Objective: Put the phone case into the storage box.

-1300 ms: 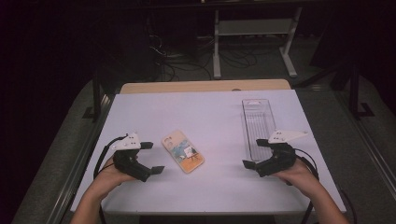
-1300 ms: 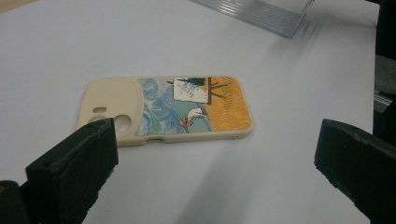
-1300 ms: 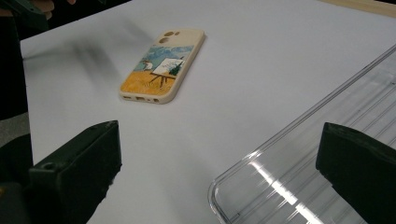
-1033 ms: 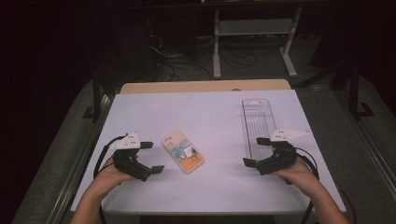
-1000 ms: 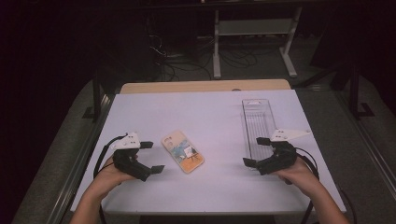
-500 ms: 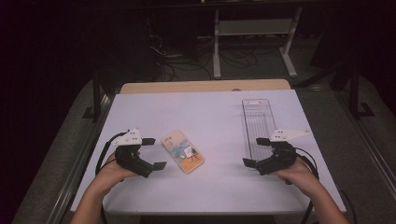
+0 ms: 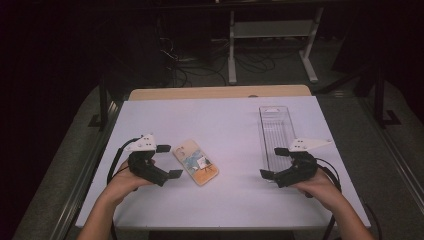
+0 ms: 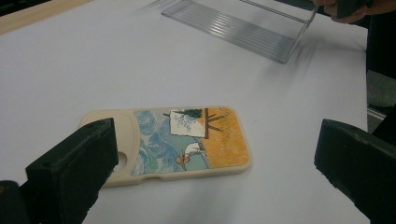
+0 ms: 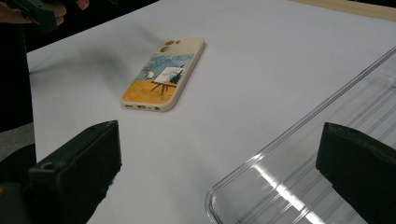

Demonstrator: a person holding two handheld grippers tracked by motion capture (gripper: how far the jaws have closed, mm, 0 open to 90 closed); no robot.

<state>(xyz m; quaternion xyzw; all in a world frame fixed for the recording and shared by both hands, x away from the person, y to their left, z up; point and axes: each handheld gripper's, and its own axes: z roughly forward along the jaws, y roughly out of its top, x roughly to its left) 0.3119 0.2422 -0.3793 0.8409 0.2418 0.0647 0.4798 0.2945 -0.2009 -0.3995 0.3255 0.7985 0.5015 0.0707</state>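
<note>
A cream phone case (image 7: 195, 162) with a painted picture of an easel and a yellow field lies flat on the white table (image 7: 220, 125). My left gripper (image 7: 170, 161) is open just left of it; in the left gripper view the phone case (image 8: 173, 140) lies between and beyond the wide-apart jaws. A long clear plastic tray (image 7: 277, 133) lies at the right. My right gripper (image 7: 274, 162) is open at the tray's near end, and the right gripper view has the tray's corner (image 9: 299, 172) between the jaws and the phone case (image 9: 163, 74) farther off.
A wooden strip (image 7: 220, 92) runs along the table's far edge. Beyond it are a dark floor, cables and a white metal stand (image 7: 270, 35). White tabletop stretches between the case and the tray and behind both.
My left gripper has slid a little right, closer to the phone case. The right gripper, the case and the tray have stayed where they were.
</note>
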